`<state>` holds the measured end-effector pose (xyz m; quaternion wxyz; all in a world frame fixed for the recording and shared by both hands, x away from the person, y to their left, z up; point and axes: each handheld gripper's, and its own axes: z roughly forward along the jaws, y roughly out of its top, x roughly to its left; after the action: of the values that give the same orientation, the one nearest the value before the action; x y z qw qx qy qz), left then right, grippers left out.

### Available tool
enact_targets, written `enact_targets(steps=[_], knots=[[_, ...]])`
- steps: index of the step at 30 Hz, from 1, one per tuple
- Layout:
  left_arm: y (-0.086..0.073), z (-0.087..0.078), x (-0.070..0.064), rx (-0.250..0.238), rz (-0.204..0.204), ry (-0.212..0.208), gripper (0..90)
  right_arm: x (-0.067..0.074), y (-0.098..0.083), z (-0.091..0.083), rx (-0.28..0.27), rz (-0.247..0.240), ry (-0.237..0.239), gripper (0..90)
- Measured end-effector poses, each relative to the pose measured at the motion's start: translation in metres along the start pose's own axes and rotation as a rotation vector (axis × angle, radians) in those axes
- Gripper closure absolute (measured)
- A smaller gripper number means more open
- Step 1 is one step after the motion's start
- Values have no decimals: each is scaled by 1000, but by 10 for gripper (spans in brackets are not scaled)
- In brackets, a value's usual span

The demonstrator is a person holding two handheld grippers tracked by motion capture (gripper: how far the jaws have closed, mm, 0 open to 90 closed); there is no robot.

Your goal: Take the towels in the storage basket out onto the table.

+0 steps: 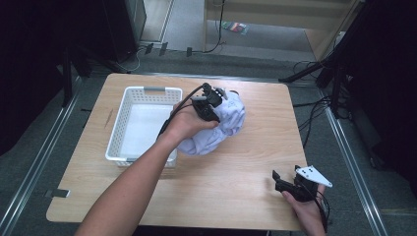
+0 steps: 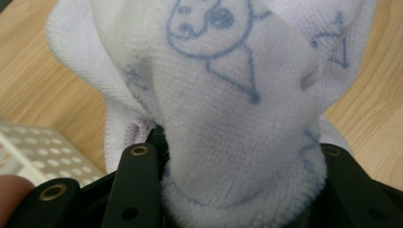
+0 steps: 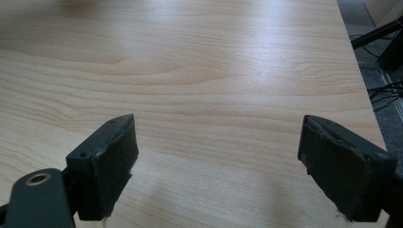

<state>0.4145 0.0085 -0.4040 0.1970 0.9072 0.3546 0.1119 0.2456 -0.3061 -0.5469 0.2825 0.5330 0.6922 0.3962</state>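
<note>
A pale lavender towel (image 1: pixel 223 125) with blue cartoon drawings lies bunched on the wooden table (image 1: pixel 236 182), just right of the white basket (image 1: pixel 117 125). My left gripper (image 1: pixel 210 100) rests on the top of the bunch, held by a hand. In the left gripper view a thick fold of the towel (image 2: pixel 228 95) fills the gap of the left gripper (image 2: pixel 237 159), and both jaws press on it. My right gripper (image 1: pixel 286 173) sits low near the table's front right corner. The right gripper (image 3: pixel 218 142) is wide open over bare wood, nothing between its jaws.
The white slotted basket (image 2: pixel 43 147) stands on the table's left half and looks empty inside. The person's left forearm (image 1: pixel 133 187) crosses the front middle of the table. Cables and dark stands (image 1: pixel 339 83) lie on the floor past the right edge.
</note>
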Motion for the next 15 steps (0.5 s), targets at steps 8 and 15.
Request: enact_targets(steps=[8, 15], knots=[[6, 17, -7, -7, -22, -27, 557, 0, 0, 0, -1, 3, 0, 131], [9, 34, -14, 6, -29, -31, 525, 0, 0, -1, -1, 4, 0, 131]])
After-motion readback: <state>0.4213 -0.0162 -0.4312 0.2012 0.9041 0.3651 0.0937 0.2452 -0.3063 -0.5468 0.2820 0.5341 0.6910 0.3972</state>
